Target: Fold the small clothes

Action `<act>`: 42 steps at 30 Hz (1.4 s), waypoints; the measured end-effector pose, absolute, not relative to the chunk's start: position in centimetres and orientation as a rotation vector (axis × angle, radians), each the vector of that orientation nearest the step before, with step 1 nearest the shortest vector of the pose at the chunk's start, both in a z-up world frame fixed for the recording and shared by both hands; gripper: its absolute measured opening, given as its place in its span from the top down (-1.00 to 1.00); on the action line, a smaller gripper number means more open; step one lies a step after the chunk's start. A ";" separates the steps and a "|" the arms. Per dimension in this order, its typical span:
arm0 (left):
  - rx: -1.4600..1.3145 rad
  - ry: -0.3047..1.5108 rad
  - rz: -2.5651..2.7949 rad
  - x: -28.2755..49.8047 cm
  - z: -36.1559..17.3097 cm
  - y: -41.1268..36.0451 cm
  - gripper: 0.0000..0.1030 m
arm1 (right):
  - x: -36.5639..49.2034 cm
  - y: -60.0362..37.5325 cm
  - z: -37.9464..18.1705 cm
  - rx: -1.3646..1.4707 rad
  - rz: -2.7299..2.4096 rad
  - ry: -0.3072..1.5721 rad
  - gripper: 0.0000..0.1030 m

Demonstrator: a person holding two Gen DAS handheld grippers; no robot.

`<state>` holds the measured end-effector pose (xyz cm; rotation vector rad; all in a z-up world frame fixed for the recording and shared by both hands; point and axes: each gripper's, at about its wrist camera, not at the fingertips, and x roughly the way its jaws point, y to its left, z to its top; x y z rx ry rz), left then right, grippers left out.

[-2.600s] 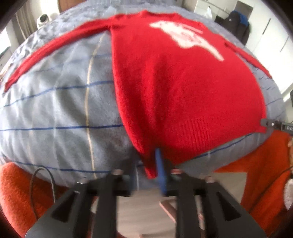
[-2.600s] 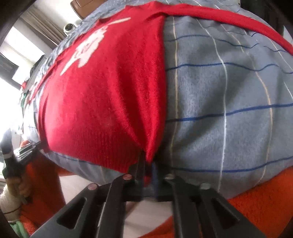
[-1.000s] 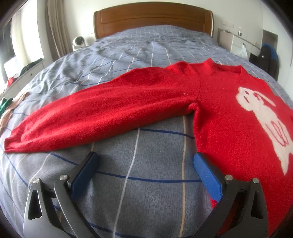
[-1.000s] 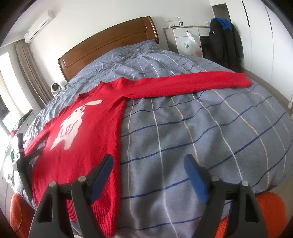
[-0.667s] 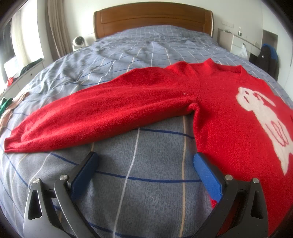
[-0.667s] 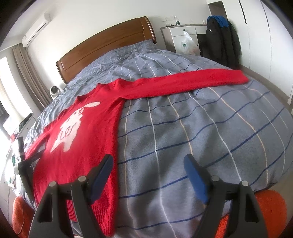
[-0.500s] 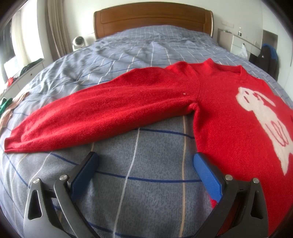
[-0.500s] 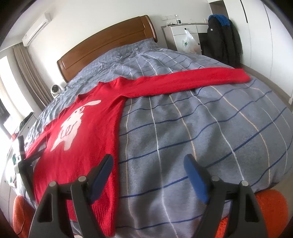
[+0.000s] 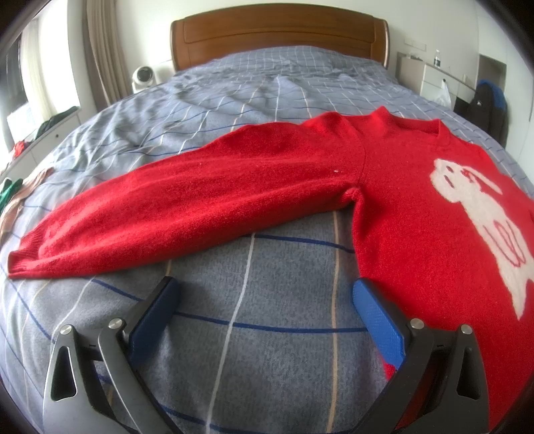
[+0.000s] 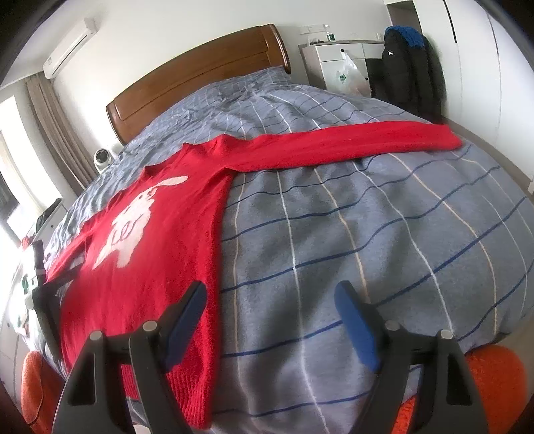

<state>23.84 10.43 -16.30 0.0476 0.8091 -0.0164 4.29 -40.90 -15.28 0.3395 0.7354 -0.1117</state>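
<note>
A red sweater (image 9: 393, 187) with a white animal print lies flat, front up, on the bed, both sleeves spread out. Its left sleeve (image 9: 187, 200) reaches across the left wrist view. In the right wrist view the sweater body (image 10: 157, 240) is at the left and the other sleeve (image 10: 350, 143) stretches right. My left gripper (image 9: 263, 293) is open and empty above the blanket, just short of the armpit. My right gripper (image 10: 270, 300) is open and empty, over the sweater's side edge near the hem. The left gripper also shows in the right wrist view (image 10: 43, 293).
The bed has a grey-blue checked blanket (image 9: 253, 334) and a wooden headboard (image 9: 277, 30). A white cabinet (image 10: 337, 63) and a dark jacket (image 10: 410, 66) stand at the right. Orange cushions (image 10: 494, 384) sit at the bed's foot. Small clothes (image 9: 13, 197) lie at the left edge.
Both grippers let go of the sweater's hem corners, opened and rose over the bed. Over the last second the left is still; the right view shifted slightly.
</note>
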 end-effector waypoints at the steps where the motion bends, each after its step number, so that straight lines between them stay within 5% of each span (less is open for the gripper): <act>1: 0.048 0.809 -0.017 23.8 -16.3 10.5 -0.99 | 4.3 -40.9 -15.3 0.341 -0.112 0.736 -0.52; 42: 0.048 0.809 -0.017 23.8 -16.3 10.4 -0.99 | 4.4 -41.1 -15.6 0.367 -0.116 0.753 -0.52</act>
